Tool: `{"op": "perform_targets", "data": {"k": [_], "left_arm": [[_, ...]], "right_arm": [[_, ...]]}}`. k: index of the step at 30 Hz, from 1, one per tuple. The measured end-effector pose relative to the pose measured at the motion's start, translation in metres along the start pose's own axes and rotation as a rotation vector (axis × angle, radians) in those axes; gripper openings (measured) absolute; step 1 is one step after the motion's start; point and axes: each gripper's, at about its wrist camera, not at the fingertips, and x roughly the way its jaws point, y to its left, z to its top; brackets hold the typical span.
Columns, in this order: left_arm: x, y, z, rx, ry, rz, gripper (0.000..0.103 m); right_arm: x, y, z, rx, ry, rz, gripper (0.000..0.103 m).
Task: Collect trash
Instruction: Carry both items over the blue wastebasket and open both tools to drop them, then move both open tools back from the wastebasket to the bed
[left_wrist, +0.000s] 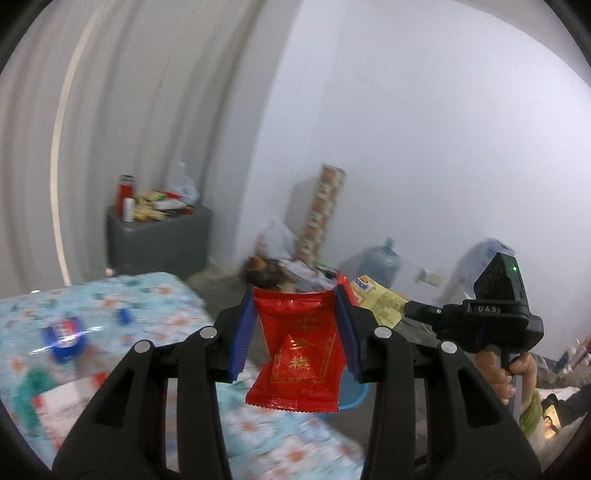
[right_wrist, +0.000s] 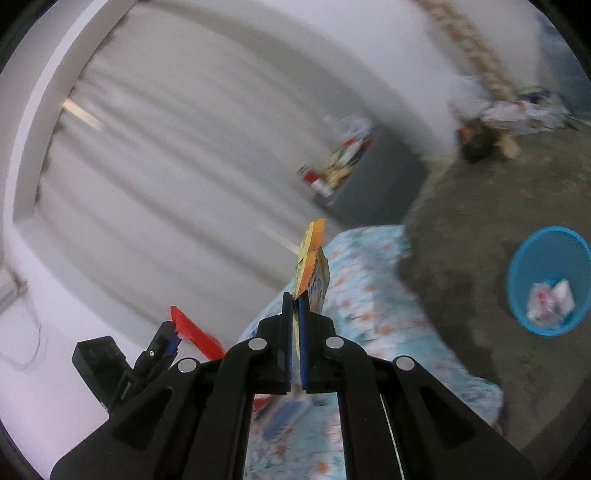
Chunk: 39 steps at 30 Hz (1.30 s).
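The left gripper (left_wrist: 295, 328) is pinching a light, crinkly red wrapper (left_wrist: 295, 350) by its edges, while the right gripper (right_wrist: 294, 314) is clamping a thin yellow packet (right_wrist: 312, 266) fully shut, centre frame.

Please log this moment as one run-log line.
left gripper: shut on red wrapper | right gripper: shut on yellow wrapper | blue bin: some trash inside

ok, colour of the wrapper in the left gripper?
Red with gold print, the red wrapper shows best in the left wrist view.
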Motion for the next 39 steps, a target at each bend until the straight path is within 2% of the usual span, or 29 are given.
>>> {"op": "perform_targets", "data": {"k": [6,12,17,20,23,24,25,26,27,29,33,36,39], "left_arm": [[0.112,-0.060,-0.006,0.016,0.143,-0.087,0.039],[0.238,-0.108,-0.034,0.035,0.343,-0.132,0.039],[0.337,-0.129,-0.078,0.043,0.526,-0.128,0.039],[0.390,-0.127,-0.108,0.010,0.633,-0.103,0.039],[0.429,-0.126,-0.135,0.008,0.705,-0.079,0.040],[0.439,-0.126,-0.142,0.019,0.720,-0.065,0.042],[0.452,-0.124,-0.153,0.034,0.736,-0.048,0.050],[0.461,-0.123,-0.160,0.041,0.752,-0.034,0.055],[0.469,-0.121,-0.167,0.046,0.773,-0.012,0.061],[0.479,-0.114,-0.176,0.030,0.801,0.004,0.061],[0.469,-0.108,-0.173,0.003,0.760,-0.025,0.067],[0.444,-0.111,-0.159,0.016,0.720,-0.030,0.068],[0.414,-0.114,-0.136,-0.020,0.663,-0.043,0.070]], "right_arm": [[-0.046,-0.085,0.009,0.149,-0.114,-0.121,0.003],[-0.051,-0.165,0.003,0.273,-0.158,-0.261,0.003],[-0.035,-0.242,-0.004,0.398,-0.135,-0.335,0.003],[-0.020,-0.282,-0.008,0.435,-0.113,-0.382,0.003],[-0.008,-0.319,-0.015,0.473,-0.094,-0.421,0.005],[-0.003,-0.332,-0.016,0.487,-0.094,-0.439,0.006],[0.004,-0.345,-0.018,0.489,-0.094,-0.454,0.010],[0.009,-0.356,-0.020,0.490,-0.081,-0.480,0.034],[0.017,-0.370,-0.024,0.496,-0.048,-0.566,0.058],[0.023,-0.383,-0.031,0.511,-0.019,-0.668,0.058],[0.020,-0.384,-0.045,0.550,-0.029,-0.667,0.058],[0.013,-0.367,-0.047,0.528,-0.057,-0.690,0.060],[0.006,-0.352,-0.044,0.514,-0.088,-0.698,0.061]]}}
